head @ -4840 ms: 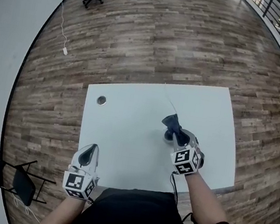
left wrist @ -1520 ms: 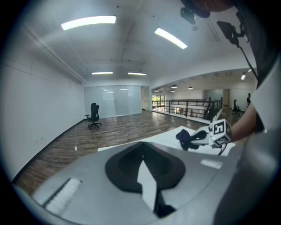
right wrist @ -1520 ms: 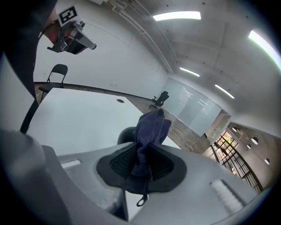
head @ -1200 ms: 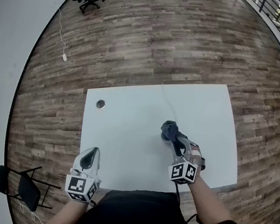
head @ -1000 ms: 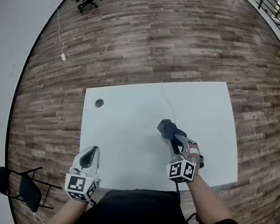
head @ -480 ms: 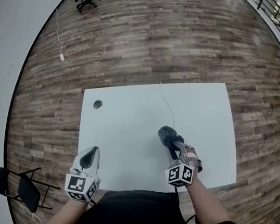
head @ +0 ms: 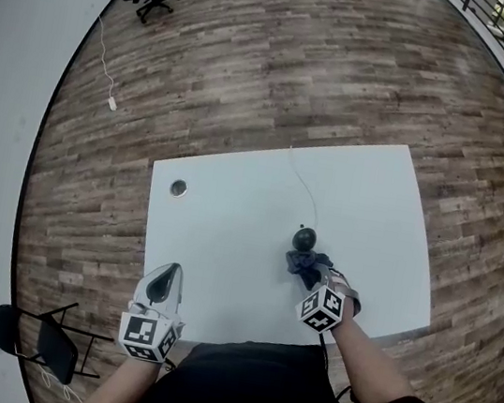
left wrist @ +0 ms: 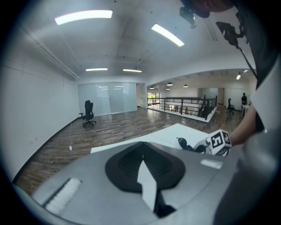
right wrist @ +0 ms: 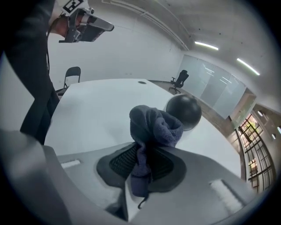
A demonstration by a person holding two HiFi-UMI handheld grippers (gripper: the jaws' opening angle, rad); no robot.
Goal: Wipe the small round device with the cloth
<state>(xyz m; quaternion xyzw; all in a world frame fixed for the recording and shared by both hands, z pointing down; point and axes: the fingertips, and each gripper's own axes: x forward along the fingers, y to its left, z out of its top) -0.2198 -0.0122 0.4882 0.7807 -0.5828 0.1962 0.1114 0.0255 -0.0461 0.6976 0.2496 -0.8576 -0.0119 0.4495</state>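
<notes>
The cloth (head: 308,263) has slid off the device (head: 304,240), right tongs (head: 315,274) clamping it; left tongs (head: 163,274) closed, empty.

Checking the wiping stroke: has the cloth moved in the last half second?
Yes. The cloth, clamped in the right gripper, has slid back toward the table's near edge, uncovering the round device.

surface: white table (head: 228,235) | on it: round black device (head: 303,240), thin cable (head: 302,178) | corner: grommet (head: 178,188)
</notes>
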